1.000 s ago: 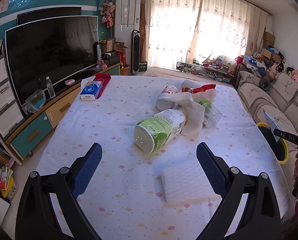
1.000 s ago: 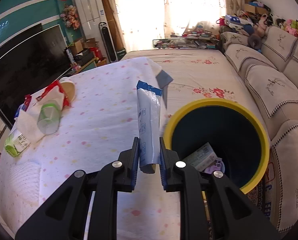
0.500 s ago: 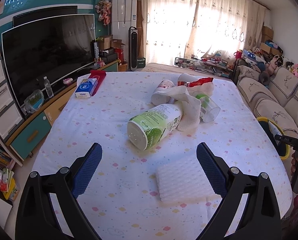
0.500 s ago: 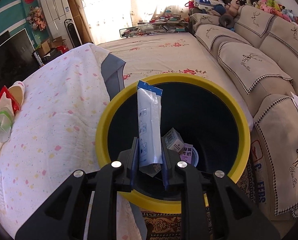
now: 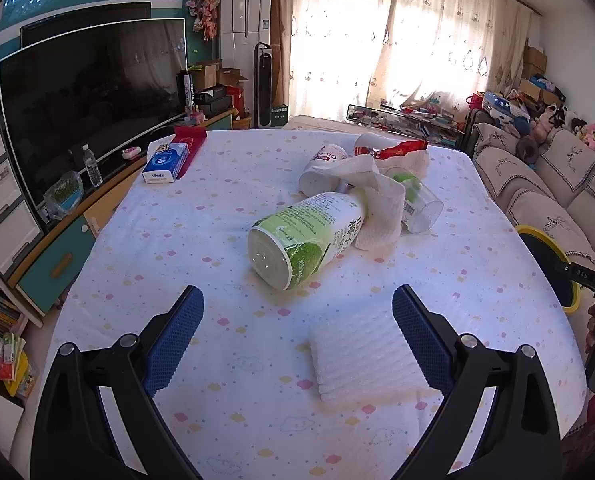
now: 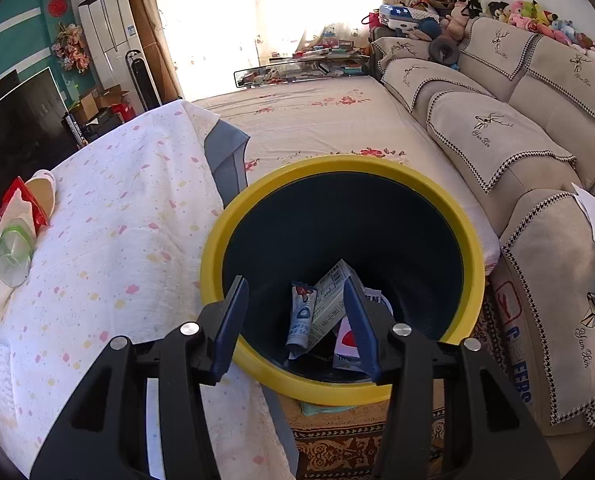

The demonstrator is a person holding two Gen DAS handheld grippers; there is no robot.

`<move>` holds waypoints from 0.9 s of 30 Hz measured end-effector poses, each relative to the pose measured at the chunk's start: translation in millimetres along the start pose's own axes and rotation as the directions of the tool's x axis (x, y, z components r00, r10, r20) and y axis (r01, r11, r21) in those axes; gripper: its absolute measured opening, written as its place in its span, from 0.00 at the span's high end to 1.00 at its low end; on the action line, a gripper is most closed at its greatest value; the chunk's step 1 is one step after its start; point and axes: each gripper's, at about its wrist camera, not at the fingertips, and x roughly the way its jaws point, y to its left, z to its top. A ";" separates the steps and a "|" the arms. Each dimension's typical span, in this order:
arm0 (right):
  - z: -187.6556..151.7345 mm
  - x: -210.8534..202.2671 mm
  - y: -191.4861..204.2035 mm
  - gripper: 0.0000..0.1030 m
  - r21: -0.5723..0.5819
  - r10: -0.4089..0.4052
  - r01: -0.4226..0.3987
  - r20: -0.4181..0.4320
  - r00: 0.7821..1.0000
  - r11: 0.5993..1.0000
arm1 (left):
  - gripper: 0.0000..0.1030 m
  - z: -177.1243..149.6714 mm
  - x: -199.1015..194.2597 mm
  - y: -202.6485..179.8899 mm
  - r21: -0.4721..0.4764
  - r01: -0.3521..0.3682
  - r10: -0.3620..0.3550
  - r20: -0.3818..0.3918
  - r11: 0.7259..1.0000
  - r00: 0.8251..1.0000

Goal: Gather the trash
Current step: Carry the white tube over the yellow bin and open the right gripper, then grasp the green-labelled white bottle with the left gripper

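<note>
Green-label bottle on its side mid-counter, dead ahead of left gripper, long axis running away and right, base nearest. Foam pad closer, between spread, empty jaws. Right gripper released over yellow-rimmed bin, farther off.

Your left gripper and right gripper both point forward, jaws spread wide and holding nothing.

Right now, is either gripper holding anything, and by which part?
Nothing is held. The right gripper is open above the yellow-rimmed bin; the left gripper is open over the table.
</note>
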 end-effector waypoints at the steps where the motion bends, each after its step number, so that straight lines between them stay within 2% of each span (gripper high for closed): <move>1: -0.5 -1.5 1.5 0.54 -0.003 0.005 -0.005 0.001 1.000 1.000 | 0.09 0.6 2.1 -0.3 0.007 0.000 0.000 -0.002 1.000 1.000; 8: -2.6 -12.7 4.9 0.53 -0.014 0.031 -0.030 0.015 0.999 0.999 | 0.09 17.7 29.2 7.3 0.033 0.017 -0.015 -0.048 0.999 0.999; 16: -2.5 -14.8 2.7 0.52 -0.004 0.047 -0.047 0.018 0.999 0.999 | 0.09 48.0 63.9 4.7 0.198 0.067 -0.051 -0.084 0.978 0.995; 22: -3.7 -10.0 6.6 0.52 -0.010 0.057 -0.057 0.005 0.998 0.998 | 0.09 53.6 95.6 5.7 0.232 0.176 -0.140 -0.162 0.957 0.977; 25: -4.7 -7.7 9.8 0.52 -0.023 0.056 -0.056 -0.003 0.998 0.998 | 0.09 50.7 108.0 4.7 0.223 0.208 -0.166 -0.196 0.952 0.967; 27: -5.1 -8.0 9.4 0.52 -0.024 0.055 -0.055 -0.003 0.998 0.998 | 0.13 48.3 108.7 1.3 0.217 0.236 -0.191 -0.207 0.947 0.959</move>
